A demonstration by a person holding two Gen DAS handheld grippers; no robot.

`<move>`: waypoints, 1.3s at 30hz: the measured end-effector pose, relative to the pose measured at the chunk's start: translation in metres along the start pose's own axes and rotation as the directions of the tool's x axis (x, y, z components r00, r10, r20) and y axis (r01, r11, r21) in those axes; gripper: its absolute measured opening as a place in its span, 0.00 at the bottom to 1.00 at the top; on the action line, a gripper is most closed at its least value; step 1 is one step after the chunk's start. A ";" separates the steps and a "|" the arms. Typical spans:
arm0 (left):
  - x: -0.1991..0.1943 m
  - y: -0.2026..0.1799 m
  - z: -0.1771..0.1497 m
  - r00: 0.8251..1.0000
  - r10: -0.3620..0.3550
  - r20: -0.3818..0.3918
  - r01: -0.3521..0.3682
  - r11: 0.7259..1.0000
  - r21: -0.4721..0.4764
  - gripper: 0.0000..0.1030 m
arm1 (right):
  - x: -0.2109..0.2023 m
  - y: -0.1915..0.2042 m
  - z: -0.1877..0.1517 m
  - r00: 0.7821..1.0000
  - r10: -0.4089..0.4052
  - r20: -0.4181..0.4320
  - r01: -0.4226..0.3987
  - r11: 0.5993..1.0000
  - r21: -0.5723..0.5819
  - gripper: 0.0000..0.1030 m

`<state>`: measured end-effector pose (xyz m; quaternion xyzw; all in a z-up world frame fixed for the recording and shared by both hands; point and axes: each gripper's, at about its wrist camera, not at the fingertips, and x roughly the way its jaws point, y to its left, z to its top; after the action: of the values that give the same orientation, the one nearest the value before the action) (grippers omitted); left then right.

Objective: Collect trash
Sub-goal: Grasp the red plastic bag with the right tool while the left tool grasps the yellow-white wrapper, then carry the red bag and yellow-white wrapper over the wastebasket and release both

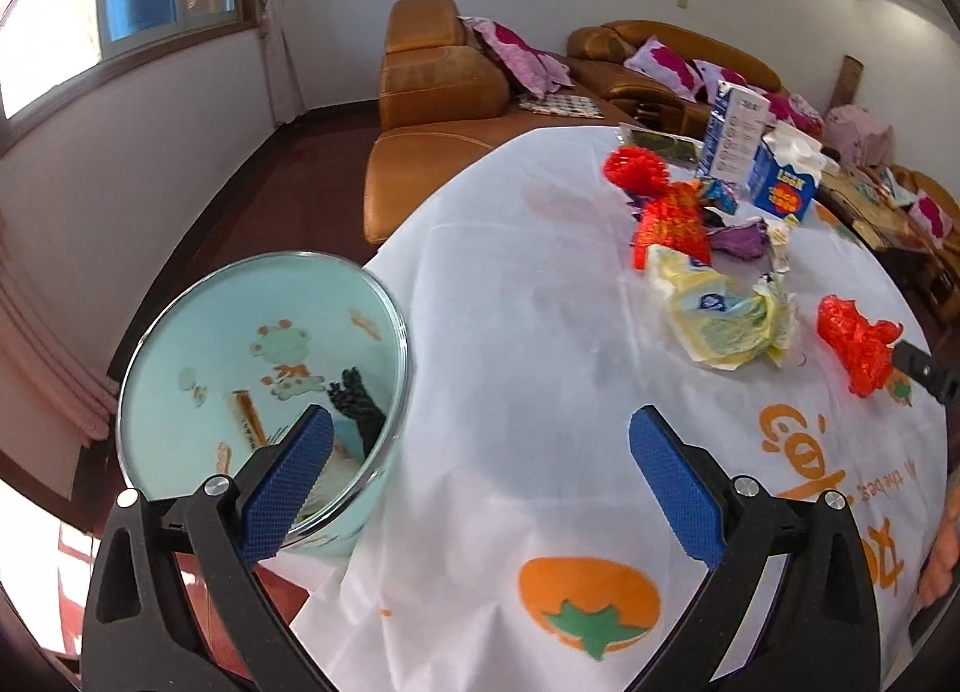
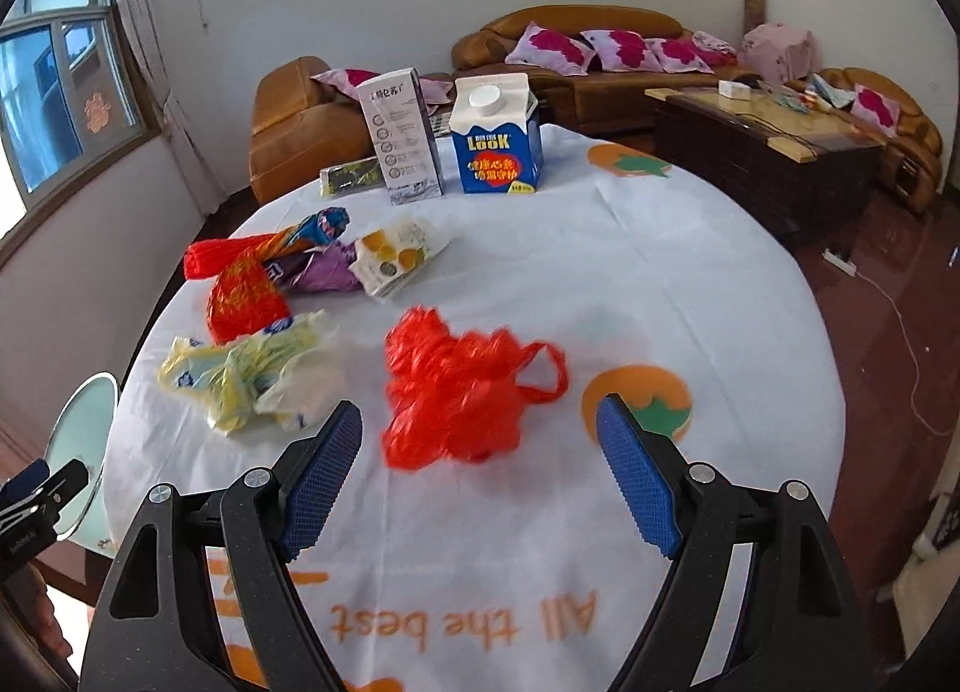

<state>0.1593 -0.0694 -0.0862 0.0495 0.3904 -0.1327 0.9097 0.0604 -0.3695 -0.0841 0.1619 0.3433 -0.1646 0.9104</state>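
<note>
A mint-green bin with cartoon frogs stands beside the table's left edge, with a black scrap and wrappers inside. My left gripper is open and empty, its left finger over the bin's rim and its right over the tablecloth. My right gripper is open just short of a crumpled red plastic bag, which lies between and ahead of its fingertips, untouched. The same red bag shows in the left wrist view. A yellow-white bag, a red wrapper and a purple wrapper lie left of it.
A blue milk carton and a tall white box stand at the far side of the round table. Brown sofas and a dark coffee table lie beyond. The bin's rim shows at the left.
</note>
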 end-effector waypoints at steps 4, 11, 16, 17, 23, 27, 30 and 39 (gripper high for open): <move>0.005 -0.016 0.008 0.999 -0.031 0.010 0.031 0.999 0.024 0.94 | 0.014 -0.003 0.013 1.000 0.015 -0.027 -0.016 1.000 -0.019 0.77; 0.009 -0.050 0.029 0.993 -0.102 0.058 0.098 0.993 0.072 0.94 | 0.050 0.006 0.020 0.994 -0.002 -0.110 -0.010 0.994 -0.107 0.57; 0.026 -0.076 0.046 0.987 -0.143 0.076 0.136 0.987 0.084 0.94 | 0.061 0.006 0.009 0.989 0.025 -0.145 -0.045 0.990 -0.132 0.33; 0.030 -0.080 0.050 0.986 -0.150 0.073 0.144 0.986 0.082 0.94 | 0.059 0.007 0.009 0.990 0.030 -0.140 -0.049 0.990 -0.133 0.31; 0.073 -0.106 0.059 0.989 -0.147 0.008 0.147 0.989 0.026 0.93 | 0.061 0.000 0.010 0.988 0.068 -0.141 -0.081 0.993 -0.090 0.31; 0.090 -0.114 0.057 0.981 -0.186 -0.049 0.186 0.982 0.003 0.77 | 0.061 -0.001 0.010 0.986 0.080 -0.145 -0.092 0.993 -0.074 0.31; 0.090 -0.117 0.058 0.979 -0.199 -0.043 0.199 0.980 0.002 0.71 | 0.062 0.000 0.010 0.985 0.082 -0.150 -0.095 0.992 -0.078 0.31; 0.080 -0.125 0.054 0.970 -0.236 -0.050 0.238 0.970 0.051 0.35 | 0.061 -0.001 0.010 0.986 0.082 -0.146 -0.093 0.993 -0.074 0.31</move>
<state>0.2146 -0.2158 -0.1052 0.0308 0.4092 -0.2503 0.8769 0.1094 -0.3859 -0.1185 0.1513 0.4067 -0.0984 0.8955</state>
